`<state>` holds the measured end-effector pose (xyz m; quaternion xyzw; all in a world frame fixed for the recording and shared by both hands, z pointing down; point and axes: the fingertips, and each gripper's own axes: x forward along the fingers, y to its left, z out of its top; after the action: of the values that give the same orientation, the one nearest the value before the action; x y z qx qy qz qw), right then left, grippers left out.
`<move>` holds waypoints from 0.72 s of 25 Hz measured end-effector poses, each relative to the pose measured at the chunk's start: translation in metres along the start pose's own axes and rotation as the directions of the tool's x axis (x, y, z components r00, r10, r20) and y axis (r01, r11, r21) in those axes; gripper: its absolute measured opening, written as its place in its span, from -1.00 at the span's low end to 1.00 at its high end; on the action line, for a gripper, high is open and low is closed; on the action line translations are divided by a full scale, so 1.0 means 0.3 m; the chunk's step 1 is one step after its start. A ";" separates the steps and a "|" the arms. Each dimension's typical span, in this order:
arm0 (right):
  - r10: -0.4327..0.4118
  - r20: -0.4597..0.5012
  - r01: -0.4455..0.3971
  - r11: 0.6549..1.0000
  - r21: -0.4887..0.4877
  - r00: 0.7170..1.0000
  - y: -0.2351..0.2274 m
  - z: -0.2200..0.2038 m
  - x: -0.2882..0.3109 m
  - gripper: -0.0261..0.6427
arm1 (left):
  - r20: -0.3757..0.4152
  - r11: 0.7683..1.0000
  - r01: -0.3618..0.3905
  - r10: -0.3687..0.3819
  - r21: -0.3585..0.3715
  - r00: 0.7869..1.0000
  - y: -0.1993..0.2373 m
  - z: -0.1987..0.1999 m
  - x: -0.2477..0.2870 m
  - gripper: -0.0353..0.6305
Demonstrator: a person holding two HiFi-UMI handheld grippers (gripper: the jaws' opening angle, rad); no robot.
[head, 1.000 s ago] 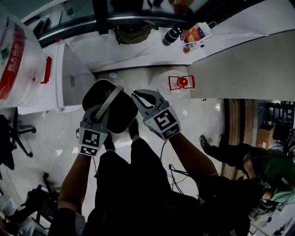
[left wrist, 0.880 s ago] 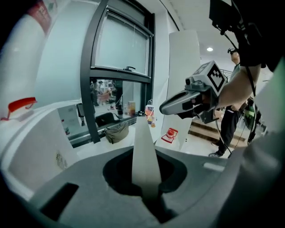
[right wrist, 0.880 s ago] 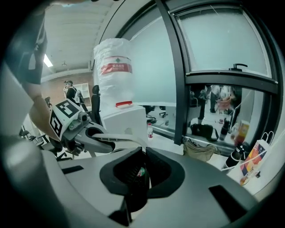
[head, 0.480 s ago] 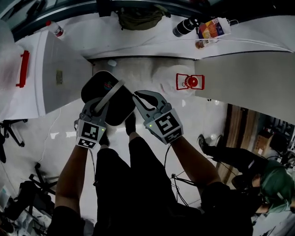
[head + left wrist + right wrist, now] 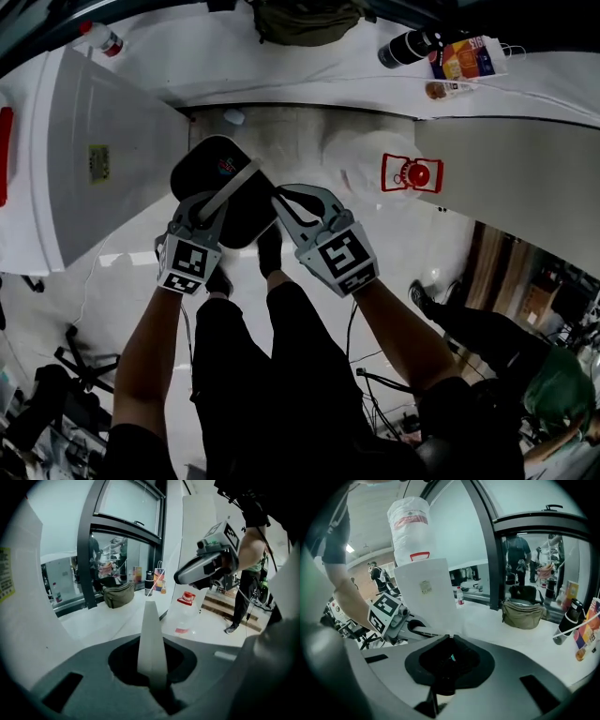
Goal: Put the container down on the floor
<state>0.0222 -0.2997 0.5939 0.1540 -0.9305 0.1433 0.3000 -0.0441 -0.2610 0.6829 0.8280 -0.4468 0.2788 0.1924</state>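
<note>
My left gripper (image 5: 208, 208) is pinched on the pale handle (image 5: 234, 186) of the black container (image 5: 246, 217). My right gripper (image 5: 286, 202), jaws pressed together, sits at the container's right edge. Both forearms reach forward and down, side by side. The container hangs above the floor (image 5: 281, 141), beyond my legs.

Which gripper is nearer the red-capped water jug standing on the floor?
Right. The right gripper is at the black container's edge facing the jug; the left gripper is farther over.
</note>
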 end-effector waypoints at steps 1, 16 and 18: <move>0.001 -0.007 -0.001 1.000 0.000 1.000 -0.009 -0.022 0.020 -0.89 | -0.001 1.000 0.004 -0.004 0.005 1.000 0.004 -0.018 0.025 -0.82; 0.025 -0.102 -0.019 0.998 0.065 0.994 -0.016 -0.326 0.226 -0.89 | -0.029 0.999 -0.006 0.007 0.032 1.000 0.083 -0.303 0.280 -0.82; 0.027 -0.107 -0.020 0.997 0.070 0.994 -0.019 -0.347 0.248 -0.89 | -0.036 1.000 -0.006 0.007 0.028 0.999 0.093 -0.334 0.311 -0.82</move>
<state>0.0202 -0.2824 0.7209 0.1454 -0.9091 0.1870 0.3425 -0.0552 -0.2777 0.8212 0.8239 -0.4420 0.3008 0.1878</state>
